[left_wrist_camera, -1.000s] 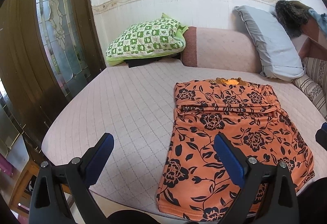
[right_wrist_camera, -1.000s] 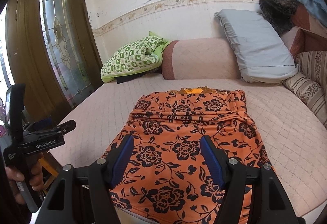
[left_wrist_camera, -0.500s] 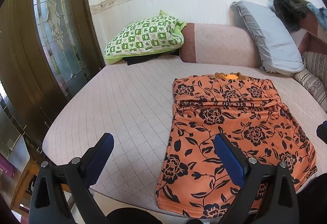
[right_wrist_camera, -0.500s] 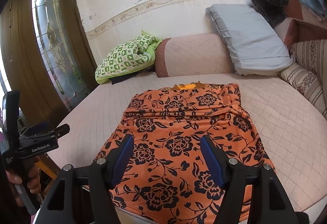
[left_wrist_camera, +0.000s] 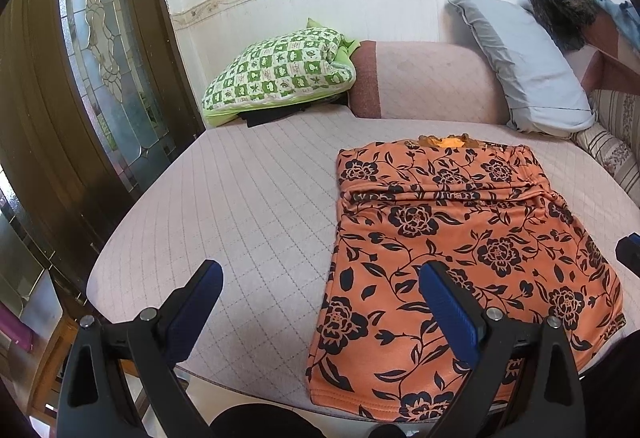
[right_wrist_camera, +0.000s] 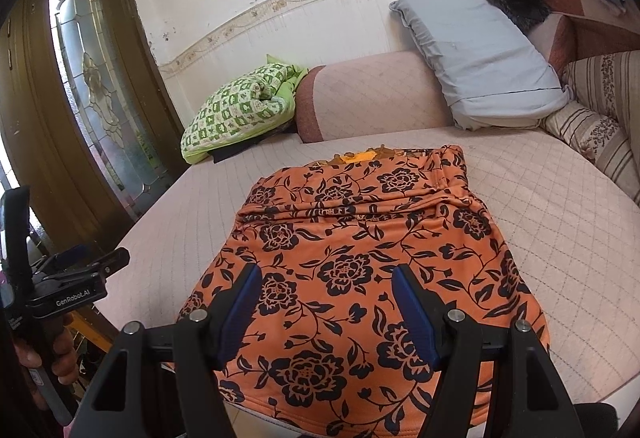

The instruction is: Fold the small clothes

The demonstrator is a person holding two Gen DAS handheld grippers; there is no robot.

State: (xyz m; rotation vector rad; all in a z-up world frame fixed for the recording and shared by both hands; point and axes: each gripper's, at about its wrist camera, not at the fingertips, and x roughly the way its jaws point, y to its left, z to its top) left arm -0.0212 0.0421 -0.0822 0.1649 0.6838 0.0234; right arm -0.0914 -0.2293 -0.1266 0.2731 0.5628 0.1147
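Observation:
An orange garment with black flowers lies flat on the pink quilted bed, its sides folded in and its hem at the near edge. My left gripper hovers open above the bed's near edge, its right finger over the garment's left side, nothing between the pads. My right gripper hovers open above the garment's lower half, not touching it. In the right wrist view the left gripper's body shows at far left, held by a hand. A tip of the right gripper peeks in at the left wrist view's right edge.
A green checked pillow, a pink bolster and a grey pillow line the wall behind the bed. A striped cushion sits at the right. A wooden door with glass stands to the left.
The right gripper has sunk a little and rolled slightly over the garment. The left gripper stays about where it was. The garment has not moved.

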